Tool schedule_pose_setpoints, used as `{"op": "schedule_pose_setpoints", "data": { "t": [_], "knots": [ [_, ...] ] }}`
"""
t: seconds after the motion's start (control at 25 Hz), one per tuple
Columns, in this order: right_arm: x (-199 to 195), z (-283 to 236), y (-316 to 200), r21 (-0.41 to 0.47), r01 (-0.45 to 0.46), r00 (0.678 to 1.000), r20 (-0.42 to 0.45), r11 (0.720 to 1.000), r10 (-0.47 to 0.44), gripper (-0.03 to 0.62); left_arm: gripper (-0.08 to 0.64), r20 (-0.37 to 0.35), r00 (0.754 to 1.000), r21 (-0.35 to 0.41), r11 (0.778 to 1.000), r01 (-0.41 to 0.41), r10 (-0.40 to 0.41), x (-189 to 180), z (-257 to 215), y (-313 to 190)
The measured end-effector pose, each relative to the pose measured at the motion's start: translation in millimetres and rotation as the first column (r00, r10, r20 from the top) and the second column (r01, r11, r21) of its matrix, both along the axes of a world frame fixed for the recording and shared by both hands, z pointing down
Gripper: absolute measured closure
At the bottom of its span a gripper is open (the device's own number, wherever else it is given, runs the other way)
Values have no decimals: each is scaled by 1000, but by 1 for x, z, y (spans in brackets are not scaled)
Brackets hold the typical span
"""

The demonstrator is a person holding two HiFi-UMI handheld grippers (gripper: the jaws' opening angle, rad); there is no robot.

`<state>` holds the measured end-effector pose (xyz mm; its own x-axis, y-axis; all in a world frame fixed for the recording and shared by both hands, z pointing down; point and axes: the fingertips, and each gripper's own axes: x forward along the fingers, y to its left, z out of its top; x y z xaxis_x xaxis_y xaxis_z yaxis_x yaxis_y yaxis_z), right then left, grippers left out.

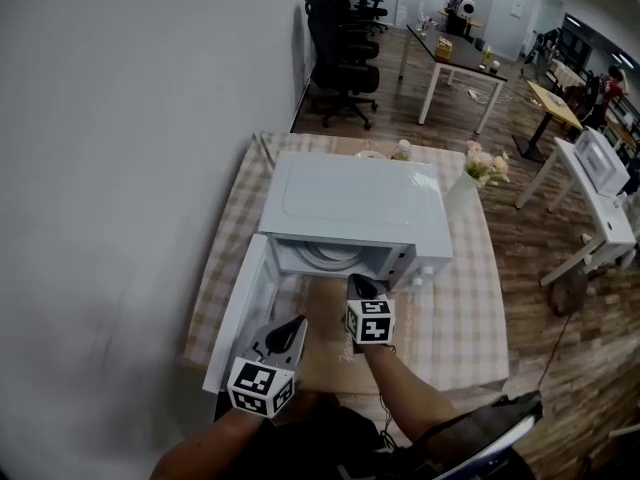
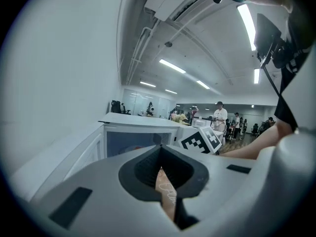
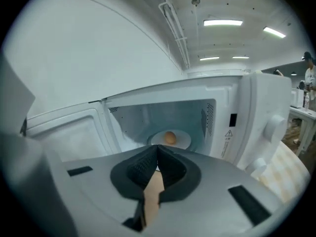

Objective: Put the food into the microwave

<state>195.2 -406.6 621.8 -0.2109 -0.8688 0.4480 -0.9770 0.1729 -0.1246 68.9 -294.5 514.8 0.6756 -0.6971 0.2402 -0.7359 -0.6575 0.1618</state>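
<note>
Starting nearest, two grippers sit low in the head view. The left gripper [image 1: 297, 324] is at 7 o'clock from the mouth of the microwave [image 1: 350, 203] and the right gripper [image 1: 357, 282] at 6 o'clock, just before the opening. Each has its jaws pressed together, with nothing pinched between the pads. Under them lies one brown mat [image 1: 325, 353] on the checked worktop [image 1: 465, 318].

The one white microwave stands open, its door [image 1: 240, 313] swung out toward 8 o'clock. Inside is the food [image 3: 170, 138], a single small, rounded, orange-brown piece, smooth and egg-like. It rests on one white plate [image 3: 183, 142] in the middle of the cavity floor. What exactly it is cannot be told at this size. The plate's near edge is cut off by the right gripper's body, and from the head view the microwave's top hides both plate and food.

Beyond, at 2 o'clock from the microwave, stands one vase of pale flowers [image 1: 478, 168]. At 12 o'clock, black office chairs [image 1: 340, 48] overlap too much to count.
</note>
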Motion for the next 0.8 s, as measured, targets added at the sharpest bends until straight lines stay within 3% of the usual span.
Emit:
{"op": "schedule_pose_setpoints", "data": {
  "t": [0.4, 0.64, 0.8],
  "knots": [
    [-22, -55, 80, 96, -1, 999, 39, 995, -2, 584, 552, -8, 998, 50, 997, -59, 59, -19, -16, 38],
    [-30, -83, 129, 130, -55, 997, 61, 990, 47, 584, 552, 16, 987, 103, 982, -158, 158, -20, -28, 65],
    [-43, -106, 157, 170, -77, 996, 61, 982, 68, 584, 552, 4, 987, 135, 978, -159, 159, -35, -38, 74]
  ]
}}
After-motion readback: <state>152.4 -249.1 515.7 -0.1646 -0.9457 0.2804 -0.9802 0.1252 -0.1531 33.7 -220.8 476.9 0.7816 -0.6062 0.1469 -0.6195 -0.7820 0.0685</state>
